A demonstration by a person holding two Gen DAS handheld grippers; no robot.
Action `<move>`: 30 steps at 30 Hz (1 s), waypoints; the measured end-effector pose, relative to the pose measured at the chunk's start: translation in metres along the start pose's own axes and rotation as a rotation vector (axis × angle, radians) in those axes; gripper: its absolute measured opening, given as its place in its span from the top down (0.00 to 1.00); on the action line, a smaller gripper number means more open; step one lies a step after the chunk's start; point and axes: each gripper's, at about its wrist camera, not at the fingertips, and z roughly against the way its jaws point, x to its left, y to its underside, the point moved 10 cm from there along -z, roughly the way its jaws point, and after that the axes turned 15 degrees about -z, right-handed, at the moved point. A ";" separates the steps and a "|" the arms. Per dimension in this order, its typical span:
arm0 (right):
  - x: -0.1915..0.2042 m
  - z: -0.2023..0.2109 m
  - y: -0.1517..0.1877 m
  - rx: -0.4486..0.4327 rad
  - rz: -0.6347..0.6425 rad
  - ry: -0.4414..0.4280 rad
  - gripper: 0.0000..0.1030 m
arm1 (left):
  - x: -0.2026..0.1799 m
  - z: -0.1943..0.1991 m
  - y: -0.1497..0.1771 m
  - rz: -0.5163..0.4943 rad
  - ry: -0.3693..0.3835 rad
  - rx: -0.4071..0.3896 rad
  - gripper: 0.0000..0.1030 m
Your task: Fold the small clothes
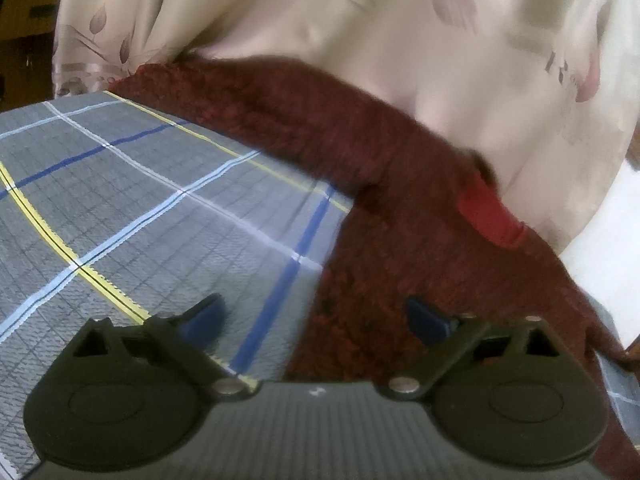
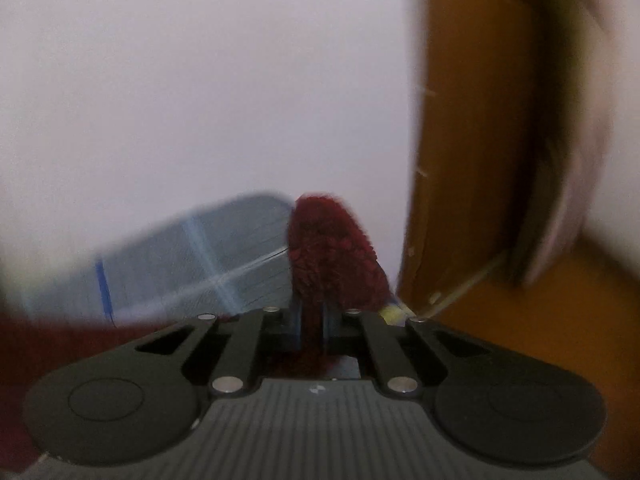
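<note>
In the left wrist view, the left gripper has its jaws spread wide with nothing between them. One blue fingertip sits over the edge of the fuzzy dark red garment, but it is not pinching it. The garment lies on a grey checked cloth and stretches up and away in a long band toward the pale flowered curtain. A small bright red tag shows on it.

In the right wrist view, the right gripper is squeezed tight on a bunch of the same dark red garment, which sticks up past the fingers. The picture is blurry. A brown wooden door stands close on the right, and a white wall fills the rest.

Trouble could come from here. Only one gripper has hold, so the loose side may drag and bunch up, and the fold may turn out crooked. The fluffy cloth could also slip out of the pinch if it is pulled fast. The garment could brush the door, too.
</note>
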 end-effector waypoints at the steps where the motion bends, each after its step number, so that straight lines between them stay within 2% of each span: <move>1: -0.014 0.010 -0.004 0.022 -0.117 -0.086 0.91 | 0.000 0.000 0.000 0.001 0.000 0.000 0.04; 2: -0.032 0.014 -0.003 0.064 -0.234 -0.157 0.91 | 0.000 0.000 0.000 -0.001 -0.001 0.001 0.04; 3: -0.052 0.015 0.000 0.084 -0.321 -0.174 0.90 | -0.001 0.000 0.000 -0.003 -0.002 0.002 0.04; 5: -0.085 0.013 0.012 0.140 -0.430 -0.161 0.72 | 0.000 0.000 0.000 -0.007 -0.001 0.003 0.04; 6: -0.099 0.013 0.020 0.154 -0.461 -0.144 0.78 | -0.001 0.000 0.000 -0.012 0.002 0.006 0.04; 7: -0.109 0.020 0.023 0.134 -0.475 -0.170 0.76 | -0.001 0.001 -0.001 -0.016 0.005 0.011 0.04; 9: -0.118 0.045 0.026 0.092 -0.473 -0.167 0.65 | -0.005 0.004 -0.002 -0.010 0.036 0.035 0.04; 10: -0.118 0.061 0.031 0.098 -0.475 -0.197 0.55 | -0.008 0.008 -0.003 -0.017 0.068 0.049 0.04; 11: -0.109 0.075 0.041 0.131 -0.469 -0.254 0.54 | -0.011 0.014 -0.005 -0.038 0.095 0.068 0.04; 12: -0.097 0.096 0.055 0.189 -0.438 -0.307 0.54 | -0.012 0.021 -0.008 -0.052 0.108 0.079 0.04; 16: -0.029 0.185 0.137 0.440 -0.121 -0.547 0.47 | -0.006 0.047 -0.016 -0.157 0.098 0.096 0.04; 18: -0.008 0.220 0.181 0.550 -0.006 -0.618 0.43 | 0.004 0.054 -0.015 -0.203 0.094 0.111 0.04; 21: 0.005 0.239 0.226 0.629 0.100 -0.604 0.40 | 0.011 0.050 0.000 -0.203 0.150 0.198 0.04; 24: 0.013 0.253 0.258 0.701 0.135 -0.625 0.40 | 0.014 0.043 0.020 -0.195 0.199 0.291 0.04; 25: 0.011 0.258 0.268 0.717 0.125 -0.632 0.40 | 0.013 0.043 0.021 -0.197 0.206 0.278 0.04; 27: 0.018 0.261 0.278 0.711 0.136 -0.649 0.40 | 0.000 0.041 0.023 -0.208 0.282 0.273 0.04; 30: 0.030 0.261 0.289 0.725 0.159 -0.638 0.42 | -0.024 0.035 0.026 -0.296 0.327 0.278 0.05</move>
